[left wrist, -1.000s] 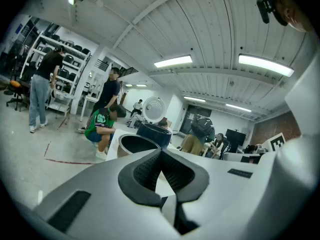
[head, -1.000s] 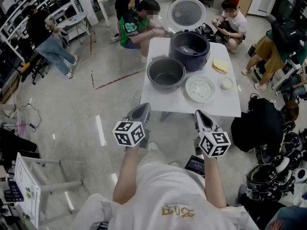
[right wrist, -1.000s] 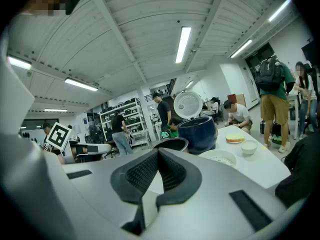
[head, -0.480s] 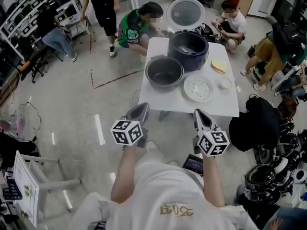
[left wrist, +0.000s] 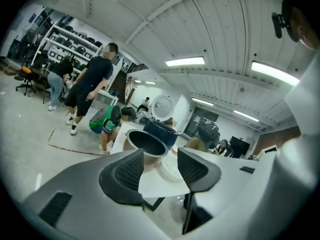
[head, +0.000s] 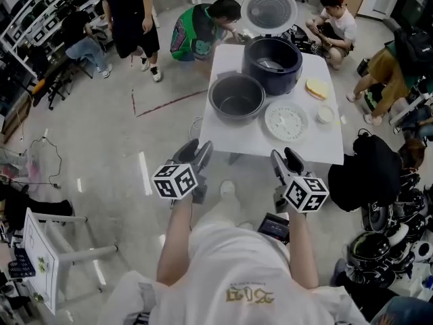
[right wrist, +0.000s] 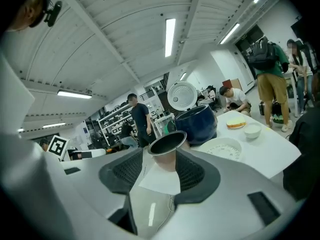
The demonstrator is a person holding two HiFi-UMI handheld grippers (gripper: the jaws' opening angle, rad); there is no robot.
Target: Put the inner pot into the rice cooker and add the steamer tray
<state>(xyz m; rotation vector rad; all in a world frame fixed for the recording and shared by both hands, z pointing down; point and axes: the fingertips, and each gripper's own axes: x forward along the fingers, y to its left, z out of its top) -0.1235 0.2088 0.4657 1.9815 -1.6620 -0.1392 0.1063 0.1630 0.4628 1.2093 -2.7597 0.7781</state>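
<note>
On the white table the dark metal inner pot stands empty at the near left. Behind it is the dark blue rice cooker, its round lid raised. The white perforated steamer tray lies flat to the right of the pot. Both grippers hover short of the table's near edge, touching nothing. The jaws of my left gripper are opening with nothing between them, and the pot shows beyond its gap. My right gripper is opening too, empty, with the pot ahead of it.
A yellow sponge-like piece and a small white bowl sit at the table's right side. Several people crouch or stand behind the table, one in green at its far left corner. Black bags lie right of the table.
Both grippers' jaws have gone from shut to spread apart. The hands have shifted only slightly. A standing person in black has walked across the floor at the back left.
</note>
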